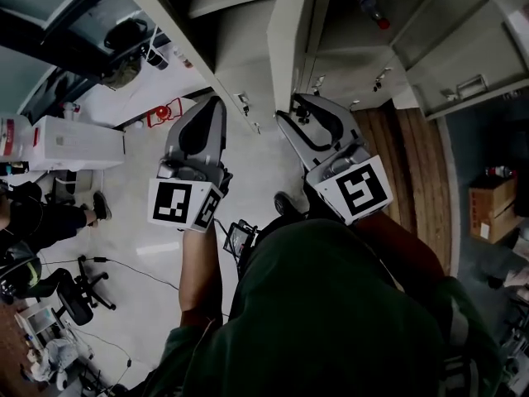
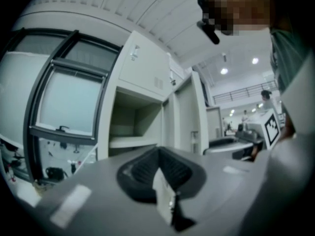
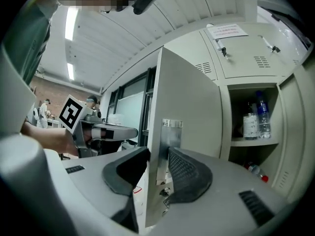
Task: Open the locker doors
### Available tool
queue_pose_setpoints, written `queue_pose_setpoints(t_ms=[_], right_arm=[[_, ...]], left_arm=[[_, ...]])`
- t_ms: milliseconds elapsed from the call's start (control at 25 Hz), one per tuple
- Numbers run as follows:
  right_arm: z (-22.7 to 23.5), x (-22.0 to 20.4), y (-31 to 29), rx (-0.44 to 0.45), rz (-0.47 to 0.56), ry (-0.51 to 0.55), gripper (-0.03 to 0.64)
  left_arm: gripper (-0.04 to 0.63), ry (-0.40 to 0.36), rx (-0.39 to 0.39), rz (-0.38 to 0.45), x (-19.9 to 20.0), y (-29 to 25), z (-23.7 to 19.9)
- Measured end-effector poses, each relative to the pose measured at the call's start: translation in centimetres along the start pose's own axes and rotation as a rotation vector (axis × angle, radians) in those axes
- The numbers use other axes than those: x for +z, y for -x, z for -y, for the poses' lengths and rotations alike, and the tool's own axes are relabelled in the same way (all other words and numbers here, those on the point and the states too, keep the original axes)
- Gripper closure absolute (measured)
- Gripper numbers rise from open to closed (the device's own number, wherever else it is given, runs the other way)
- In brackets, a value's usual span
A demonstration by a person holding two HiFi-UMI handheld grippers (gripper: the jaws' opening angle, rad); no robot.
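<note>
The pale grey lockers (image 1: pixel 248 31) stand in front of me, several with doors swung out. My right gripper (image 1: pixel 288 112) has an open locker door (image 3: pixel 189 97) between its jaws. Both pads press on the door's free edge at the metal latch plate (image 3: pixel 171 132). Beside that door, an open compartment holds water bottles (image 3: pixel 257 118), and a red-capped bottle (image 3: pixel 258 173) lies on the shelf below. My left gripper (image 1: pixel 216 106) hangs free to the left with its jaws together and nothing between them. Ahead of it is an empty open compartment (image 2: pixel 134 127).
Closed upper doors (image 3: pixel 246 53) carry a paper note (image 3: pixel 227 31). A large window (image 2: pixel 64 102) lies left of the lockers. An office chair (image 1: pixel 78 292) and cables sit on the floor at the left, and a cardboard box (image 1: pixel 492 209) at the right. People stand far off.
</note>
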State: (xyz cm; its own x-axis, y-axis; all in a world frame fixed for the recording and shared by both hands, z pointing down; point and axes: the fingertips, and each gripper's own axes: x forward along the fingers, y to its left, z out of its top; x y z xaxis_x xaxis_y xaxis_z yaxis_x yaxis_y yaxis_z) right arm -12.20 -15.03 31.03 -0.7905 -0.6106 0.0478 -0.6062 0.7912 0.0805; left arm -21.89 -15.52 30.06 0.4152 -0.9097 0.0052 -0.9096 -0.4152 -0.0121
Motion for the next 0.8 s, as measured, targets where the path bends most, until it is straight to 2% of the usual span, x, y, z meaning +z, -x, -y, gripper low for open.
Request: queue_pose_setpoints(t_ms=[520, 800], right_arm=[[4.3, -1.0, 6.4, -0.122, -0.018, -0.013, 0.499], [7.0, -1.2, 8.9, -0.159, -0.024, -0.008, 0.502]], left_arm=[[0.595, -0.015, -0.08, -0.009, 0.1, -1.4, 3.9], [0.595, -0.016, -0.094, -0.011, 0.3, -2.5, 5.9]])
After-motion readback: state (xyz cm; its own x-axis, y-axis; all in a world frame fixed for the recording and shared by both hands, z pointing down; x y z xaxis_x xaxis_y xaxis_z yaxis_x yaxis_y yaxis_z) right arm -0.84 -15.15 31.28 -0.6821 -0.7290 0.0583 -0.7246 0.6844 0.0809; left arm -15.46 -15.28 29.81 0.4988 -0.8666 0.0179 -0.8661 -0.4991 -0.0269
